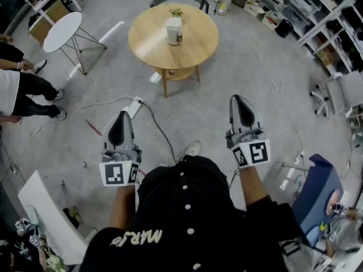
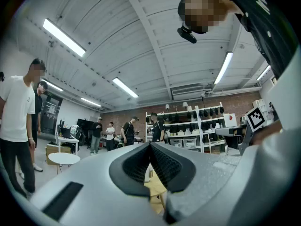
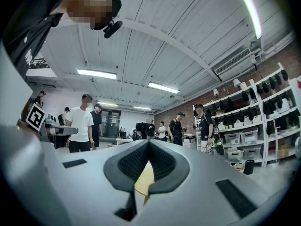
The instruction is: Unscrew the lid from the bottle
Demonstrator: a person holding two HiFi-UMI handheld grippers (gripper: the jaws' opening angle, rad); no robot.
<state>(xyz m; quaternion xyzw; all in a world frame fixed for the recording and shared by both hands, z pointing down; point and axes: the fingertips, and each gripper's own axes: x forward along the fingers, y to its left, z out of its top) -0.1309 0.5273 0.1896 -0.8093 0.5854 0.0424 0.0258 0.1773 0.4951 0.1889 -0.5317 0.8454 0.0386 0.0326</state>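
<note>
A white bottle (image 1: 173,31) stands upright in the middle of a round wooden table (image 1: 195,47), far ahead of both grippers, with a small green plant (image 1: 176,12) behind it. My left gripper (image 1: 123,113) and right gripper (image 1: 237,97) hover side by side over the floor, well short of the table, both shut and with nothing in them. In the left gripper view the left gripper (image 2: 150,145) shows its jaws meeting, with a strip of the table (image 2: 157,189) below them. The right gripper (image 3: 149,142) looks the same, with the table top (image 3: 143,182) below its jaws.
A white round side table (image 1: 62,32) stands at the far left beside seated people (image 1: 20,86). Shelving (image 1: 317,10) runs along the far right. A blue chair (image 1: 317,191) sits at the near right. A cable and power strip (image 1: 135,106) lie on the floor between me and the table.
</note>
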